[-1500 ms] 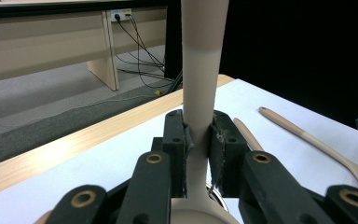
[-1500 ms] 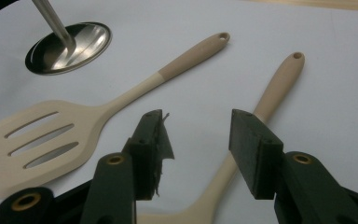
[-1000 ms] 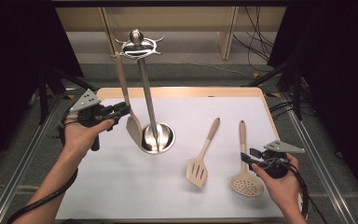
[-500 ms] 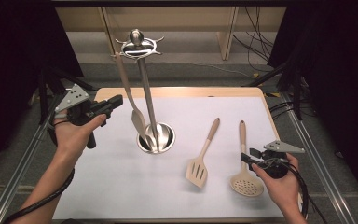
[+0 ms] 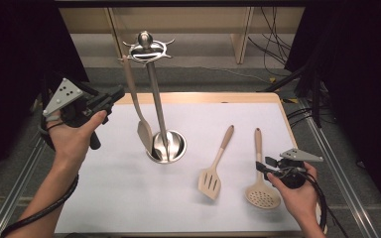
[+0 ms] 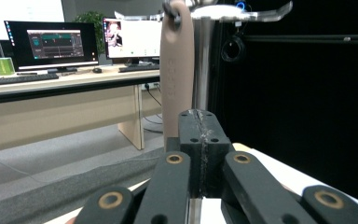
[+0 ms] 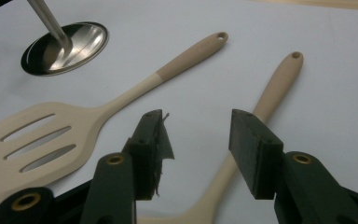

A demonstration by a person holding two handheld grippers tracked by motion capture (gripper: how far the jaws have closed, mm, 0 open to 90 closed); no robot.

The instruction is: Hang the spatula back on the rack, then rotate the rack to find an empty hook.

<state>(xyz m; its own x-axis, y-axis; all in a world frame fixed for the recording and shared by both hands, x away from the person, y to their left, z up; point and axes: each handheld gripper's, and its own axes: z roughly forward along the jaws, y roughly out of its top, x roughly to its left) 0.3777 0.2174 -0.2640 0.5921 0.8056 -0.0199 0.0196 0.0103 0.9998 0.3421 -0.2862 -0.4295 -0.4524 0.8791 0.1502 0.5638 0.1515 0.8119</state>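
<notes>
A: What step are we looking at here?

B: The hanging one is looking finished for the first utensil. A beige spoon is hanging from a hook on the steel stand, its bowl dangling just above the round base near the table's middle. The left gripper is sitting to the left of it, apart from the handle, with its jaws pressed together on nothing; they have just been closing, and the left gripper view is showing them meeting with the handle beyond.

A: And the right side?

B: The right gripper is waiting at the near right, jaws standing apart. The skimmer is lying under them: in the right gripper view its handle is running up between the two pads without either one pressing on it.

A: So what is coming next, in your judgement?

B: Probably that skimmer. The jaws are already straddling the handle, so they need lowering and squeezing, then a lift toward a free hook on the stand's crown.

A: How are the remaining pieces looking?

B: Both are pale beige with darker tan handle ends and a hanging hole at the tip. The slotted turner is lying flat just left of the skimmer, angled toward the stand. The skimmer's round, perforated head is pointing toward the near edge of the white mat.
</notes>
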